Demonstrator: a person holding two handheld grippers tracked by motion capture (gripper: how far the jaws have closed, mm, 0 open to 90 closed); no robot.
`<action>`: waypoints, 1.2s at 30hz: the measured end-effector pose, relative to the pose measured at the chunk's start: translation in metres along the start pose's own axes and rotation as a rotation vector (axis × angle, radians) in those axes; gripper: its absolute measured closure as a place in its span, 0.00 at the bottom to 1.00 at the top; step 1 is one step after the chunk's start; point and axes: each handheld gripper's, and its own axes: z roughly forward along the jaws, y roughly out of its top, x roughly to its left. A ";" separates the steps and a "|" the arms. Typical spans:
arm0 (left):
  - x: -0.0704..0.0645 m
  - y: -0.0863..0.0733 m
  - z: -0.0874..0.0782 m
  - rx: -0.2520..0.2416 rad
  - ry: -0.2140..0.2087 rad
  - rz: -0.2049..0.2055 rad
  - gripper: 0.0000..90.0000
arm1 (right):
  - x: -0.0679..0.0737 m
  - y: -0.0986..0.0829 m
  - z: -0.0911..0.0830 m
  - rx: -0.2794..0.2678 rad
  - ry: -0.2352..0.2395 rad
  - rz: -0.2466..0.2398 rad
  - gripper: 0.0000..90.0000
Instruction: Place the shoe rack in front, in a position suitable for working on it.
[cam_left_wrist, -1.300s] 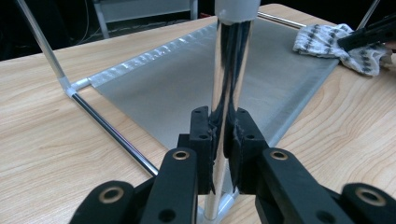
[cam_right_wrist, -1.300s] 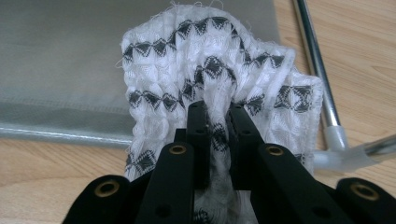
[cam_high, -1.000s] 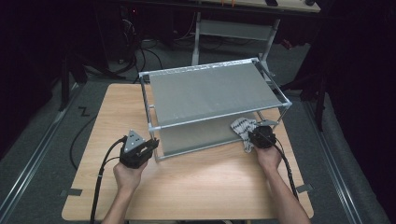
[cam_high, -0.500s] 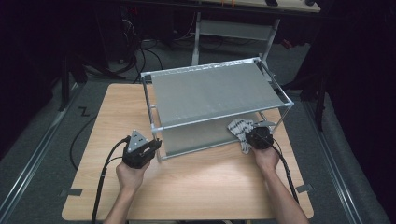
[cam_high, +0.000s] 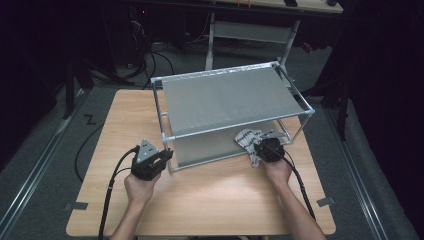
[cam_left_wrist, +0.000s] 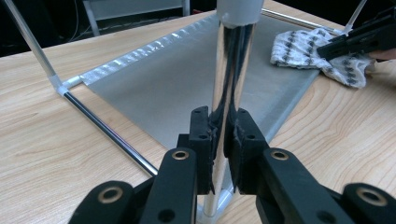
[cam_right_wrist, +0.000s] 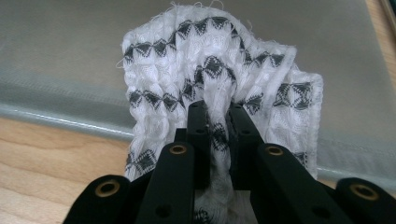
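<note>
- My left tool (cam_left_wrist: 218, 135) is clamped on the rack's near-left upright post (cam_left_wrist: 231, 70).
- My right tool (cam_right_wrist: 217, 126) grips the patterned cloth (cam_right_wrist: 219, 79), draped across the lower shelf's (cam_high: 210, 147) near-right edge.
- Bare tabletop (cam_high: 215, 195) lies nearer.

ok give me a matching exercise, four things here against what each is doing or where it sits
Things:
1. left hand-held gripper
2. right hand-held gripper
3. patterned cloth
4. upper grey shelf

States:
a. clamped on the patterned cloth
b. bare, nothing on it
c. clamped on the chrome post
d. draped over the lower shelf's front edge

Pairs: 1-c, 2-a, 3-d, 4-b
</note>
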 end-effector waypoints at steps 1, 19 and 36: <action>0.000 0.000 0.000 0.000 0.000 0.000 0.89 | 0.000 0.000 0.000 0.000 0.000 0.000 0.91; 0.000 0.016 -0.015 -0.033 -0.008 -0.004 0.89 | 0.012 0.003 0.001 0.015 0.011 -0.019 0.91; -0.001 0.015 -0.015 -0.035 -0.006 -0.003 0.90 | 0.051 0.009 0.008 -0.021 0.119 -0.032 0.91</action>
